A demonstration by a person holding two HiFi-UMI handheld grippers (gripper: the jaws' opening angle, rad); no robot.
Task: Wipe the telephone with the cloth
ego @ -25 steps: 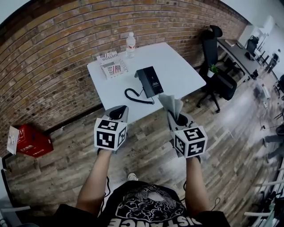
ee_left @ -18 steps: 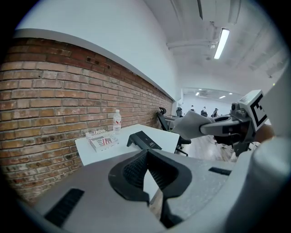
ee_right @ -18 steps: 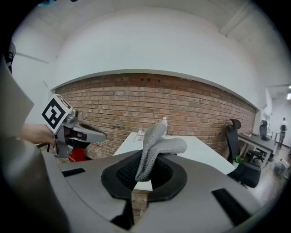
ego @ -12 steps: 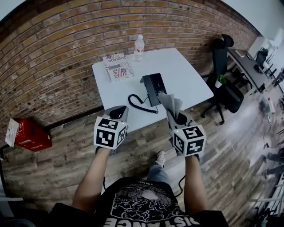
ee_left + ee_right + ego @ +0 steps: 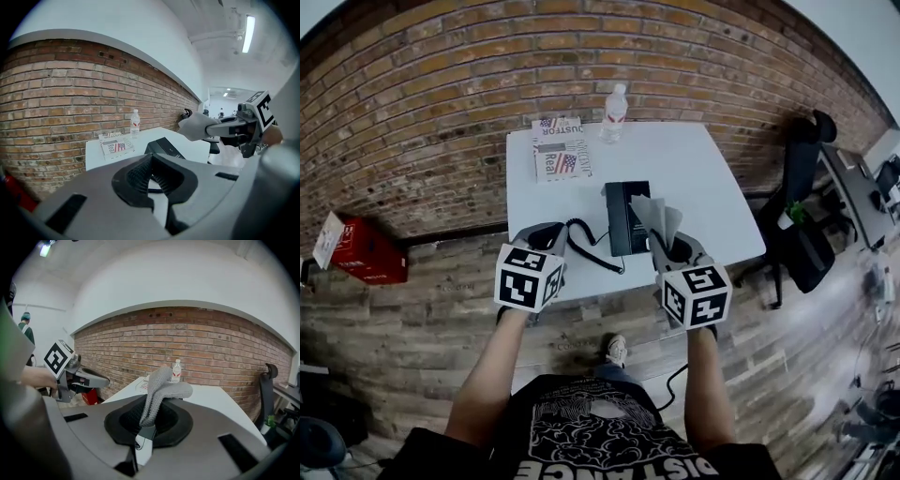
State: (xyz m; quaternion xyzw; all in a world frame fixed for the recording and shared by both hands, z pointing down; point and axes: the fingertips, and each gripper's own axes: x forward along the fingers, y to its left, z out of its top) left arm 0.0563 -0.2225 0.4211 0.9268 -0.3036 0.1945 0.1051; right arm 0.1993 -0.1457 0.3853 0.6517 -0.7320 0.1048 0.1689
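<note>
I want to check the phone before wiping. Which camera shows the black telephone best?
Head view: the black desk telephone shows nearly whole from above on the white table, with its coiled cord. The left gripper view shows only its upper part beyond the left tool. In the right gripper view the grey cloth hides it.

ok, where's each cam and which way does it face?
Head view: on the head, steeply down at table, telephone; forearms, left gripper, right gripper show.
Left gripper view: on that gripper, along its shut, empty jaws toward the table; right gripper at right.
Right gripper view: on that gripper, along jaws shut on the cloth; left gripper at left.
All share the water bottle.
</note>
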